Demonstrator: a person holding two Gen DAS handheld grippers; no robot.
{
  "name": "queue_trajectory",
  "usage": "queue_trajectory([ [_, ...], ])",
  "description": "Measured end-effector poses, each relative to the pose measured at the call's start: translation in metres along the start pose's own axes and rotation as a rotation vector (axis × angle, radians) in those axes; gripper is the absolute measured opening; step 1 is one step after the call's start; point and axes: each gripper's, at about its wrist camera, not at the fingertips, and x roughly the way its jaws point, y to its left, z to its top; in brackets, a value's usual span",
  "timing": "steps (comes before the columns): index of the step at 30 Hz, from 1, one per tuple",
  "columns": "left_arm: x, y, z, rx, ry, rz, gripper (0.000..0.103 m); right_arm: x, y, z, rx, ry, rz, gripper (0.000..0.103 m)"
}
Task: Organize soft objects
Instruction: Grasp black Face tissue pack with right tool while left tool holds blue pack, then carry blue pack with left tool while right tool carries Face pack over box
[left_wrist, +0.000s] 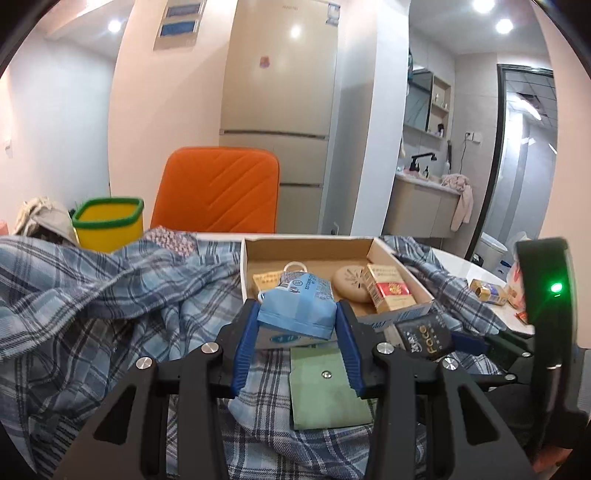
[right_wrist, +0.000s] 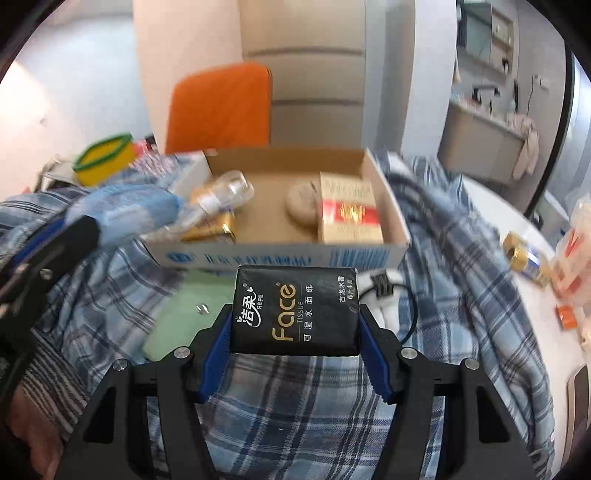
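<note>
My left gripper (left_wrist: 297, 314) is shut on a blue face-mask pack (left_wrist: 295, 302), held just in front of the open cardboard box (left_wrist: 306, 242). My right gripper (right_wrist: 295, 321) is shut on a black "Face" tissue pack (right_wrist: 295, 306), its blue pads pressing both sides, just short of the box's printed front wall (right_wrist: 277, 256). In the left wrist view the tissue pack (left_wrist: 424, 334) shows to the right of the mask. The box holds a round beige disc (left_wrist: 349, 284), a red and gold carton (left_wrist: 388, 290) and a gold packet (right_wrist: 214, 229).
A blue plaid cloth (left_wrist: 110, 295) covers the table around the box, with a green pouch (left_wrist: 325, 384) on it. A yellow tub with a green rim (left_wrist: 107, 221) stands at back left, an orange chair (left_wrist: 218, 188) behind. A gold can (right_wrist: 524, 258) lies on the white tabletop at right.
</note>
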Motion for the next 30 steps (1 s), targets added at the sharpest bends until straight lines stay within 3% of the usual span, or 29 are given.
queue_trajectory([
  [11,-0.014,-0.001,0.003,0.010,-0.075,-0.005,0.041,-0.054,0.002,0.001,-0.014,-0.292,0.021,0.065],
  [19,-0.025,-0.005,0.013,0.022,-0.130,0.022,0.041,-0.069,0.003,0.007,-0.029,-0.364,0.017,0.065],
  [25,-0.023,-0.002,0.032,0.014,-0.214,0.022,0.041,-0.081,0.004,0.027,-0.088,-0.500,-0.036,0.065],
  [30,-0.014,-0.001,0.043,0.028,-0.276,0.021,0.041,-0.079,-0.007,0.044,-0.058,-0.583,-0.017,0.065],
])
